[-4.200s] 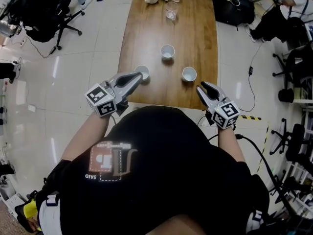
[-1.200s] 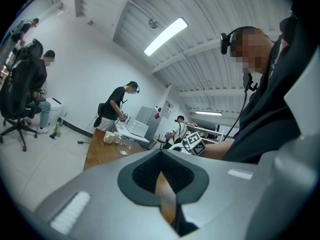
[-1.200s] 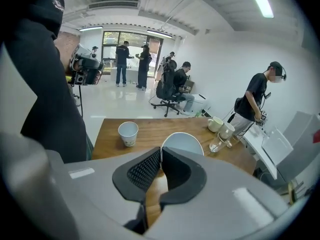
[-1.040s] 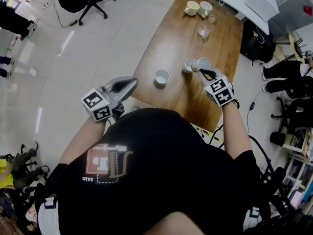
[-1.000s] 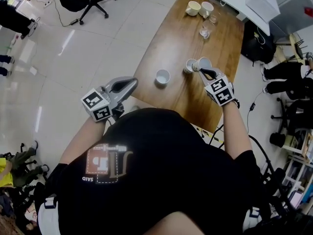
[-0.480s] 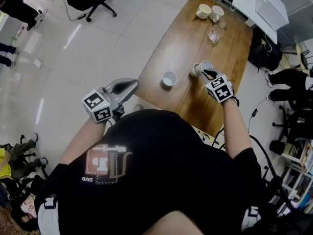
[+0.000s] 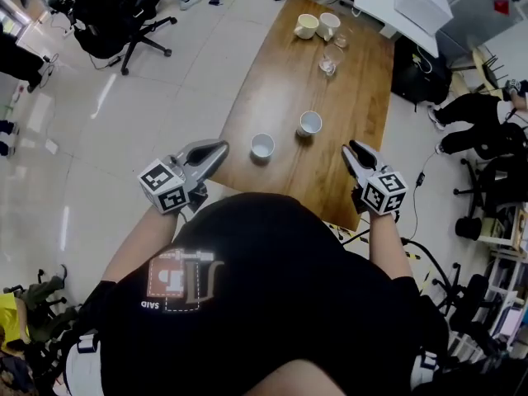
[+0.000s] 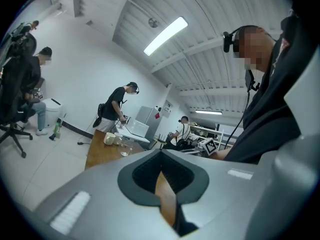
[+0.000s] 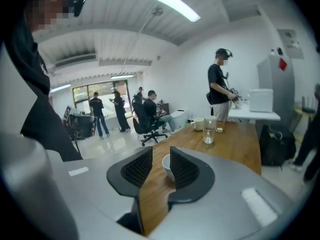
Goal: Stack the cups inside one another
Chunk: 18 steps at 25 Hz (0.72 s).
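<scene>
Right gripper [image 7: 353, 148] hangs at the table's near right edge, nose tipped a little down, and its jaws have just been opening: in the right gripper view they stand spread with only bare wood in the gap and nothing pinched. The middle cup [image 9: 166, 165] shows framed between them, but it sits further out on the table [image 7: 280, 81], clear of the pads. In the head view the middle cup [image 7: 310, 123] is upright, mouth up, about mid-table. Whether another cup is nested inside it is too small to tell. Those spread jaws point straight at it, which I read as keeping the line to that cup open. Over to the near cup [image 7: 262, 146]: alone, upright, left of the middle cup and apart from it, close to the near edge. Just short of it sits the left gripper [image 7: 219, 147], held level at the near left corner, jaws pressed together and empty; in the left gripper view the tips meet with only wood showing below. It looks parked there to keep out of the right gripper's way. My call: the near cup goes next, lifted and lowered into the middle one, and the left gripper is nearest but must spread first. At the far end two mugs [image 7: 306, 25] and a glass [image 7: 330, 60] stand well apart from all this
</scene>
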Motion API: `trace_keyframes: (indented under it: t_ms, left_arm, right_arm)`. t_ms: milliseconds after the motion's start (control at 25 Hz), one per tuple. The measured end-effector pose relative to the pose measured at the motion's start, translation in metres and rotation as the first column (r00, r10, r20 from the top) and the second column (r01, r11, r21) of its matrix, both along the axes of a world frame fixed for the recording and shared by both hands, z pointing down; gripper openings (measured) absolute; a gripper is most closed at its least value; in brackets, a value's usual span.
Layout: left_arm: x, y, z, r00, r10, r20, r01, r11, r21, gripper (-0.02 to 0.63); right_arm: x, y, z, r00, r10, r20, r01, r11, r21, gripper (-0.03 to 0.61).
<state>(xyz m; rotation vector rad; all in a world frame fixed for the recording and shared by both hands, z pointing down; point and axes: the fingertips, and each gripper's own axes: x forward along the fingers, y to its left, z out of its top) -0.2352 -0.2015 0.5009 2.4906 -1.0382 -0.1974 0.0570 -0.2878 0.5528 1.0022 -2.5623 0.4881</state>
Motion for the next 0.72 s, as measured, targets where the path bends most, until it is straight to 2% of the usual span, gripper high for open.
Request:
trace_keyframes:
  t_ms: [120, 240, 480, 720]
  left_arm:
    - [0.025, -0.013, -0.001, 0.999, 0.040, 0.013, -0.040, 0.999, -0.004, 0.002]
    - [0.048, -0.021, 0.006, 0.996, 0.083, 0.030, -0.083, 0.997, -0.002, 0.002]
    - [0.081, -0.030, 0.020, 0.991, 0.124, 0.053, -0.123, 0.992, -0.024, 0.002]
    - [0.092, -0.033, 0.019, 0.989, 0.138, 0.062, -0.136, 0.990, -0.024, 0.002]
  right_arm:
    - [0.034, 0.040, 0.030, 0.984, 0.125, 0.129, -0.113, 0.989, -0.096, 0.088]
    - [0.050, 0.069, 0.052, 0.966, 0.206, 0.159, -0.184, 0.972, -0.146, 0.017]
    - [0.065, 0.073, 0.042, 0.961, 0.212, 0.178, -0.193, 0.974, -0.122, 0.014]
    - [0.072, 0.057, 0.027, 0.961, 0.201, 0.191, -0.188, 0.979, -0.083, 0.014]
